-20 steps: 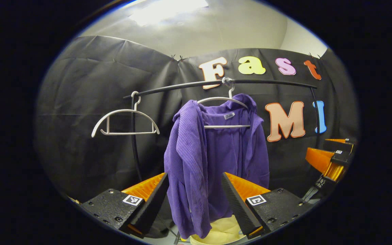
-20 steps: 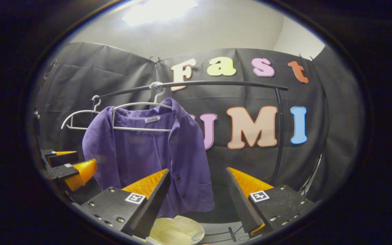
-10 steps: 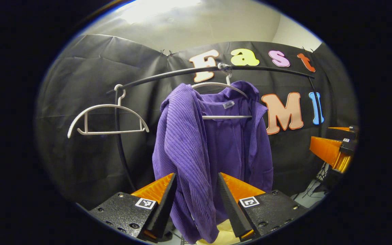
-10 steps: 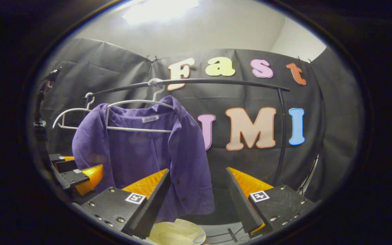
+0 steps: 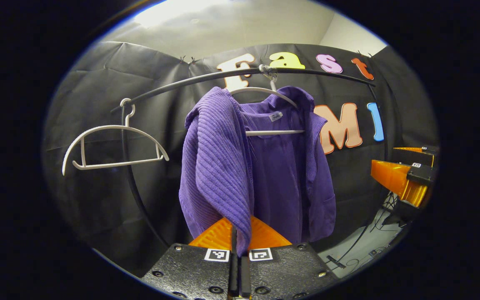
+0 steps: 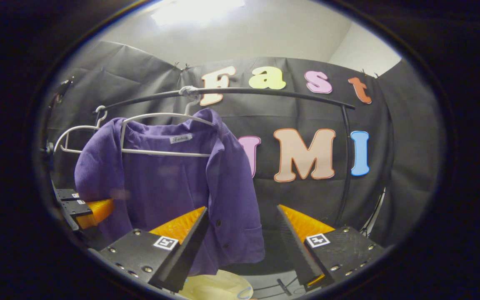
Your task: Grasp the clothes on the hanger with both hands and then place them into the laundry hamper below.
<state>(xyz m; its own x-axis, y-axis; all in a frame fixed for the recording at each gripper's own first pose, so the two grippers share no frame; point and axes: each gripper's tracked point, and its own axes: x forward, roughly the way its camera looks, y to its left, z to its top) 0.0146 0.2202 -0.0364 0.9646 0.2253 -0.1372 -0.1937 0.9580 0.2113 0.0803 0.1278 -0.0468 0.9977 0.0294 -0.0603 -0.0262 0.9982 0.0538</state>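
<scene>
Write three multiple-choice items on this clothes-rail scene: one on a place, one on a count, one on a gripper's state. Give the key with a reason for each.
1. Where does the purple garment hang?
A. On a white hanger on the black rail
B. Folded in the hamper
C. On the floor

2. How many white hangers are on the rail?
A. One
B. Two
C. Four

3. What is the state of the left gripper?
A. Wide open, away from the cloth
B. Shut on the garment's hanging edge
C. Holding the empty hanger

Key:
1 A: its collar sits on the hanger hooked on the rail.
2 B: the empty hanger hangs beside the loaded one.
3 B: the fingers meet with cloth pinched between them; the right gripper stands open.
</scene>
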